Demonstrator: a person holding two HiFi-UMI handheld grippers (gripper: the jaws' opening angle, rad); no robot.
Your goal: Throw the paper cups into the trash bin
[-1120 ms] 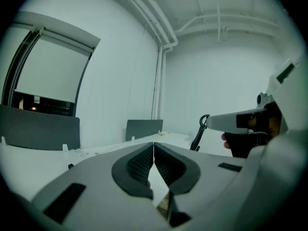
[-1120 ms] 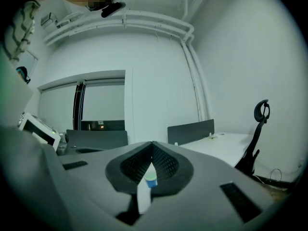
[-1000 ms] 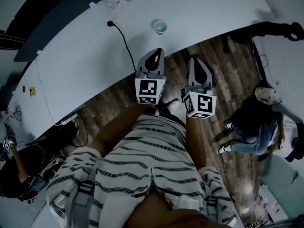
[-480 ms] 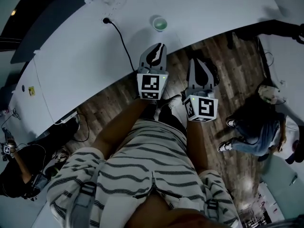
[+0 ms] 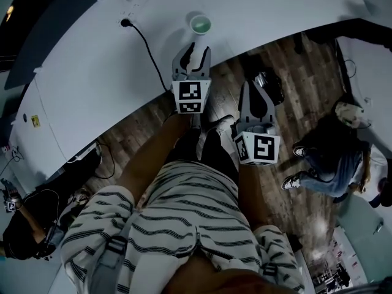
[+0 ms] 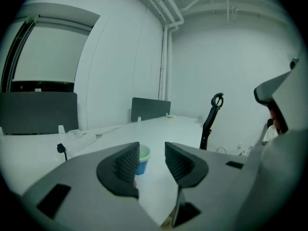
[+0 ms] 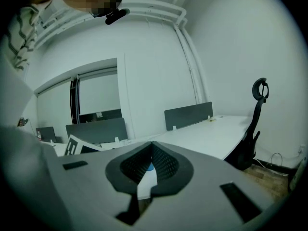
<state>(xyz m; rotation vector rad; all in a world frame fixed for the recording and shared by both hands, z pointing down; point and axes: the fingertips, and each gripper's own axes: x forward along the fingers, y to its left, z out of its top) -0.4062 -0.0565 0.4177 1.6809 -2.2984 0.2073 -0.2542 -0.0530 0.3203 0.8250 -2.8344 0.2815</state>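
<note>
One small paper cup stands upright on the white tabletop. It is close to the tabletop's near edge. Its outside is blue. Its open top faces up, and the inside looks pale green. Its round rim looks whole.

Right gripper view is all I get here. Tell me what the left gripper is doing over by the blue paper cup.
Observer: The left gripper has its jaws apart. They have just been opening, and nothing stands between them.
Operator: Give me the cup's place.
Observer: The blue paper cup stands upright on the white desk, just ahead of those jaws, untouched.
Operator: Report anything near it.
Observer: A black cable lies on the desk to the cup's left in the head view, apart from it.
</note>
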